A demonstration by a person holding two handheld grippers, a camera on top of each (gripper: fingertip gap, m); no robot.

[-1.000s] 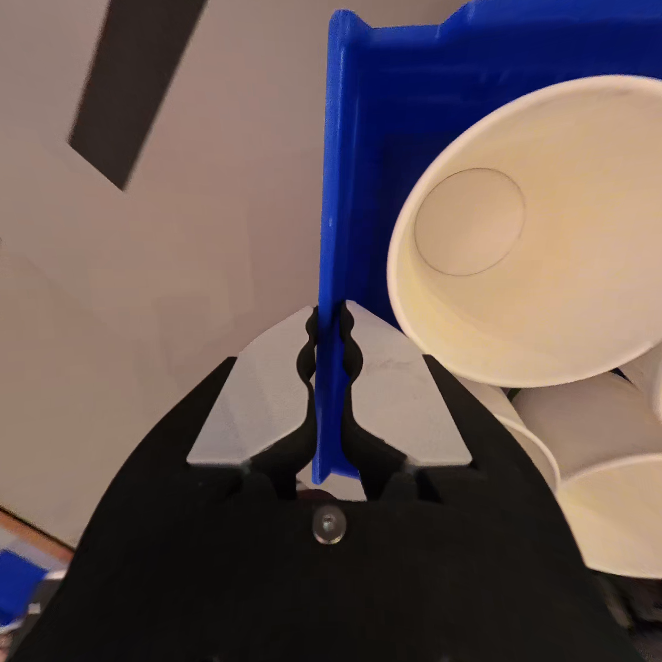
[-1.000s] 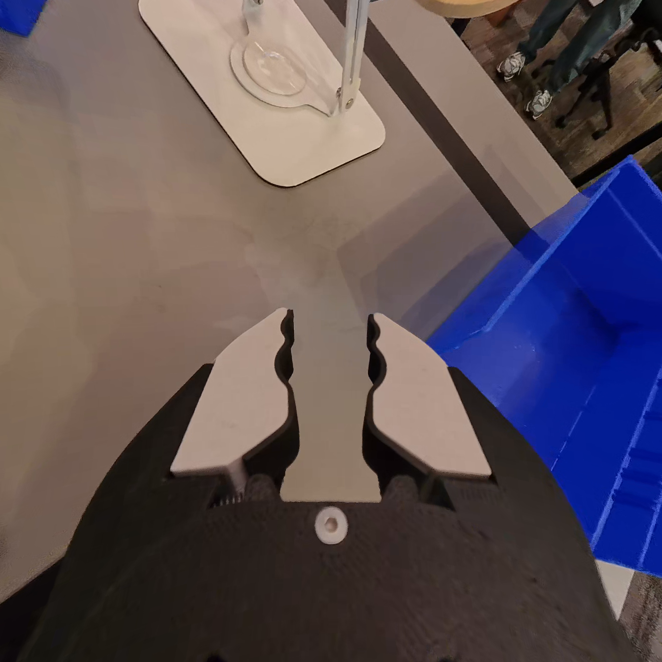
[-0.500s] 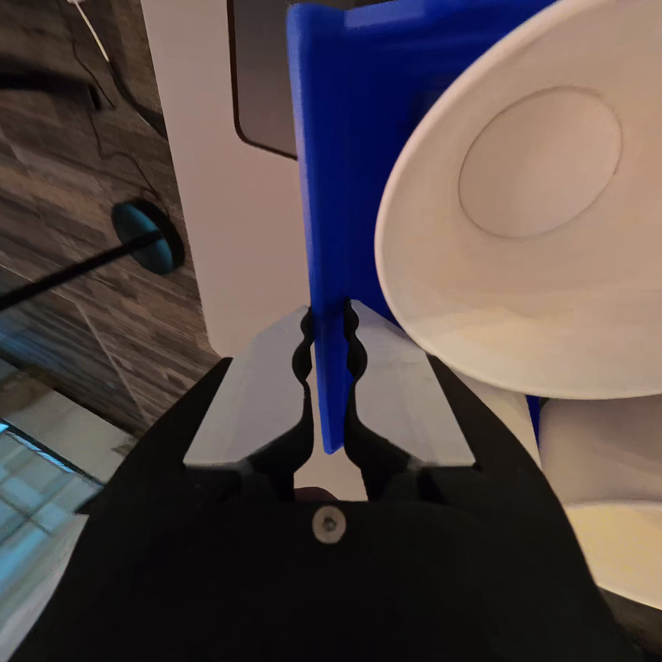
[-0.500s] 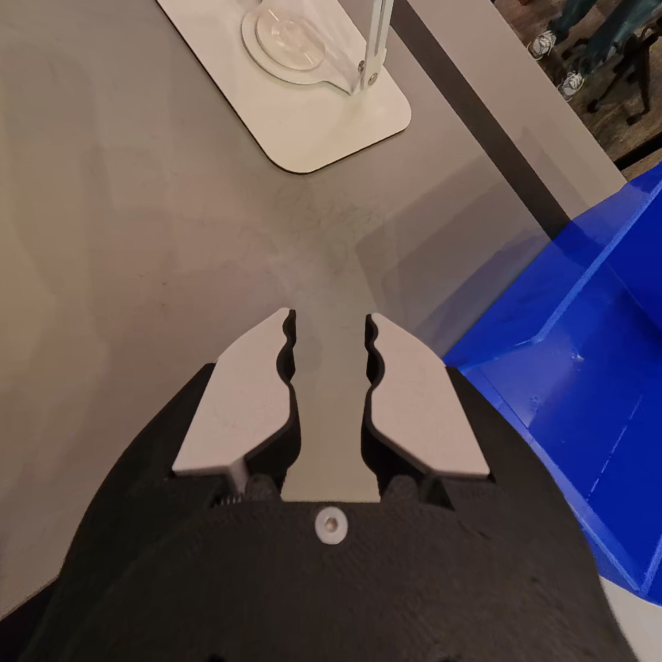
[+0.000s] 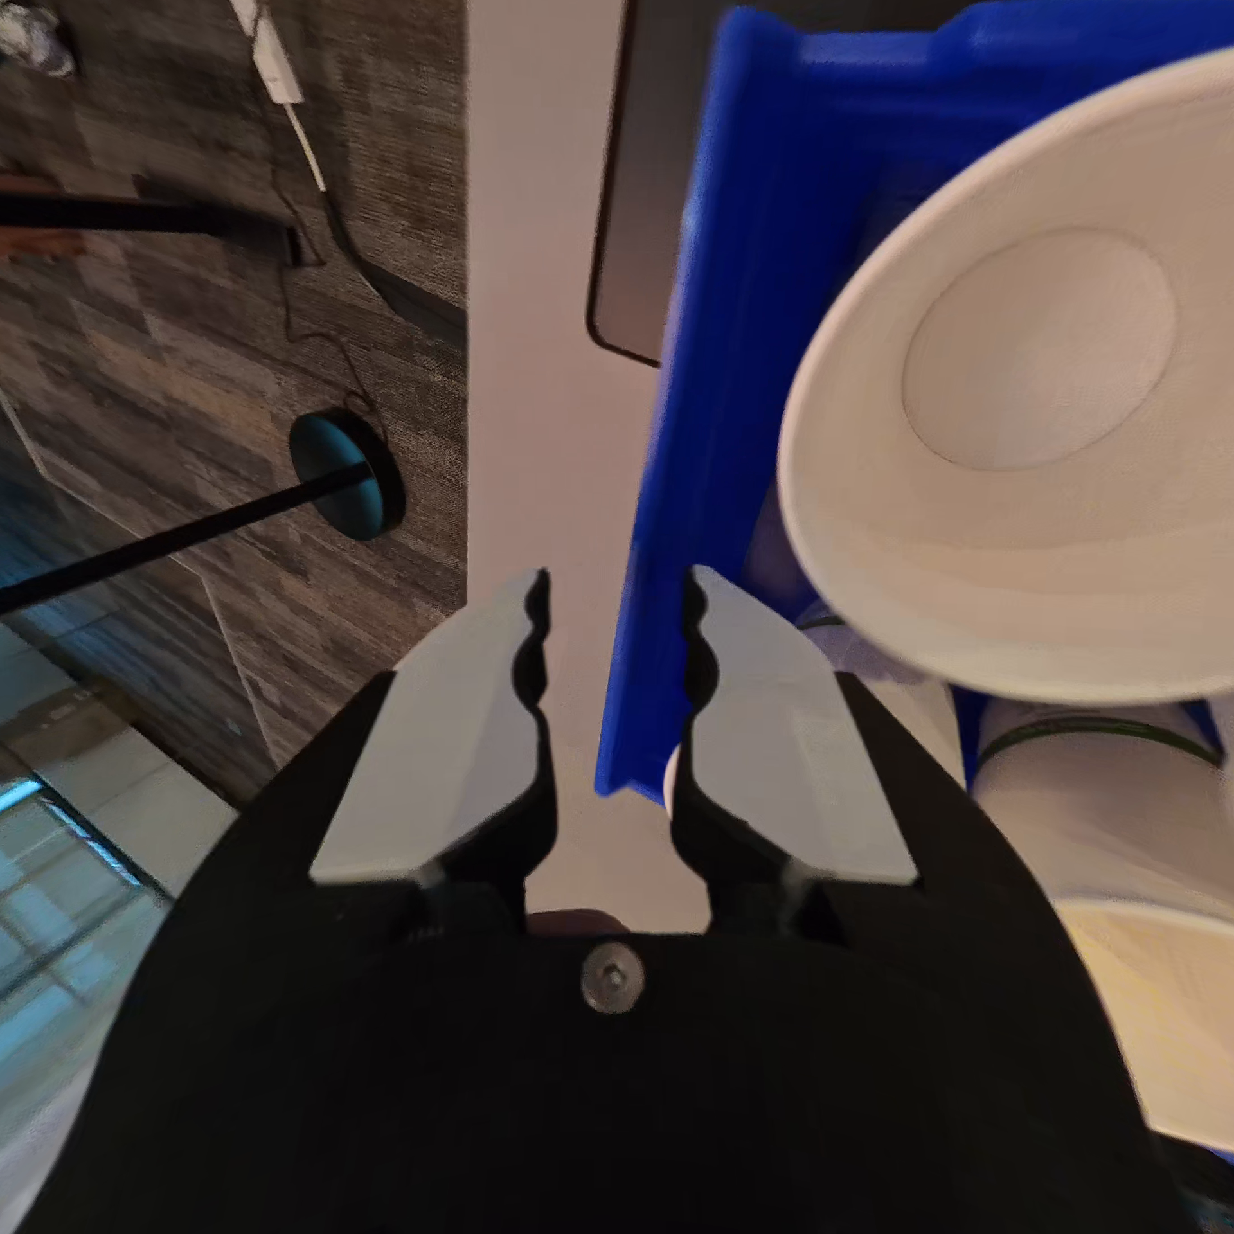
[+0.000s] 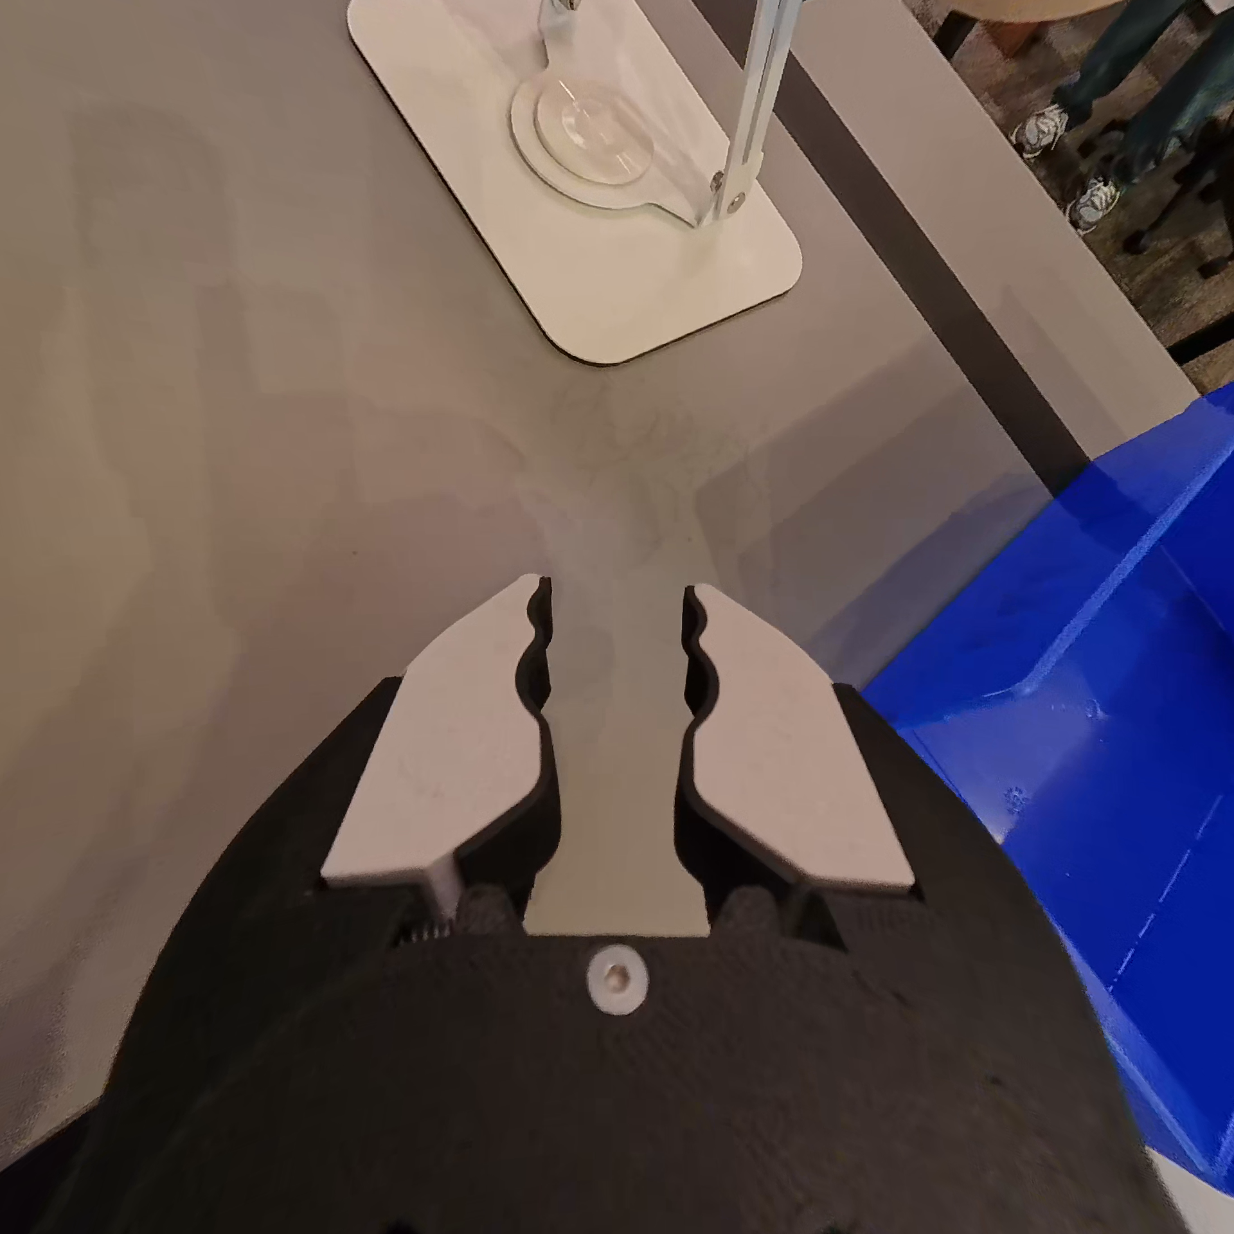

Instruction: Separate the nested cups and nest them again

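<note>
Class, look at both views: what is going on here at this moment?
A person works two handheld grippers. The left gripper is open around the wall of a blue bin holding white paper cups; one pad has a clear gap to the wall. The right gripper is open and empty over the grey table, beside another blue bin.

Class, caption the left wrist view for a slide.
Open left gripper straddles blue bin wall; white paper cups lie inside.

Glossy blue plastic bin [image 5: 708,334], matt white paper cups [image 5: 1001,521], smooth grey tabletop [image 6: 267,400].
</note>
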